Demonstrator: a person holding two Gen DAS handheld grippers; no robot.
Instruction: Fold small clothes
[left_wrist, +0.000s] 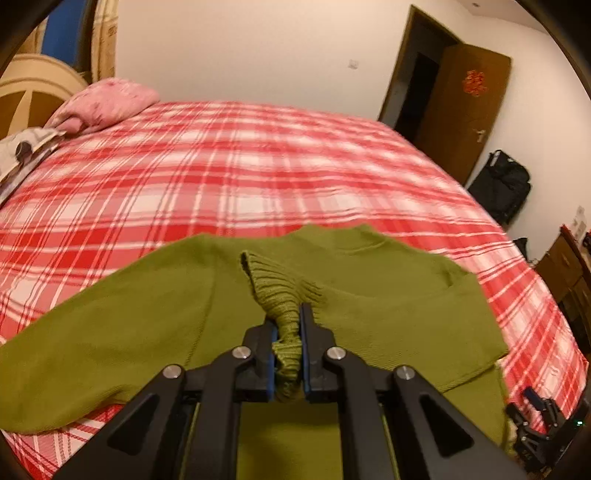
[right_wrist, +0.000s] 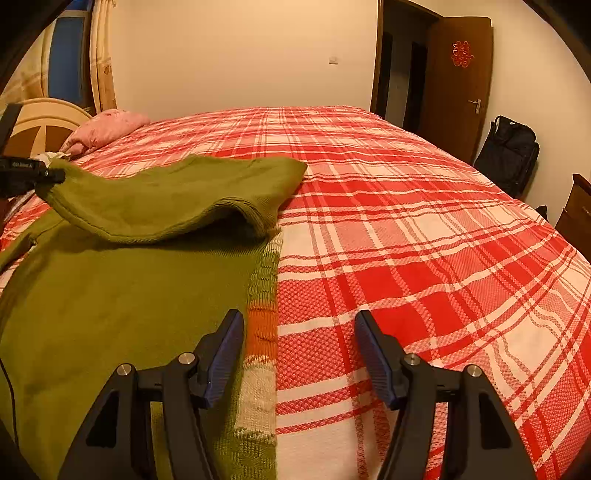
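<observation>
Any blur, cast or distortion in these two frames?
Left wrist: motion-blurred plaid bedspread, sharp left gripper clamping the green sweater. Right wrist: sharper, strong warm orange cast, open right gripper. Both: fisheye bowing, dark corner vignette.

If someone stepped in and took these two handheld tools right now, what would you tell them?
Left tool: shut on the ribbed cuff of the olive-green knitted sweater, sleeve lifted over the body.
Right tool: open, holding nothing, over the sweater's patterned hem on the red-and-white plaid bedspread.
Done: one sleeve partly folded in.
Left: lay that sleeve down, then fold the rest.
</observation>
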